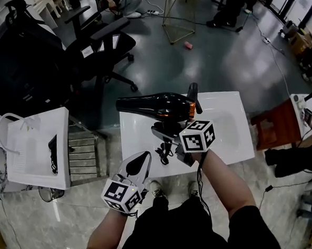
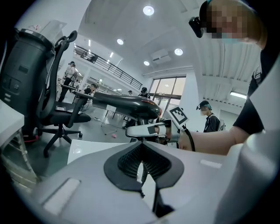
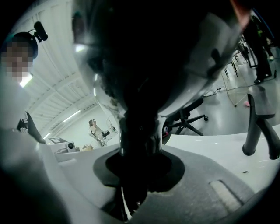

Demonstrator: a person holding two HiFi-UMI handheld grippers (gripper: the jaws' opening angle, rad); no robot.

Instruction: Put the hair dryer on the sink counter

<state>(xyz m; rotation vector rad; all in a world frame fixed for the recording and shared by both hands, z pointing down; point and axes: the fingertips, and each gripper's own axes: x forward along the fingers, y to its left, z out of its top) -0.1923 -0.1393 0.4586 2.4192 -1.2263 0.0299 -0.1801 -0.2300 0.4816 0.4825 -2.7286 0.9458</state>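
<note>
Two grippers are out, but only my right gripper [image 1: 165, 131] carries anything. Its jaws clamp the handle of the hair dryer [image 1: 157, 105], held roughly level over the white sink worktop [image 1: 231, 136], with the barrel reaching left past the edge. My left gripper [image 1: 143, 157] is closed on nothing, near the front edge. I judge the dryer rigid, glossy and slippery, and nose-heavy when gripped by the handle. Its cord [image 1: 164, 151] dangles and could snag the faucet [image 1: 193, 96].
</note>
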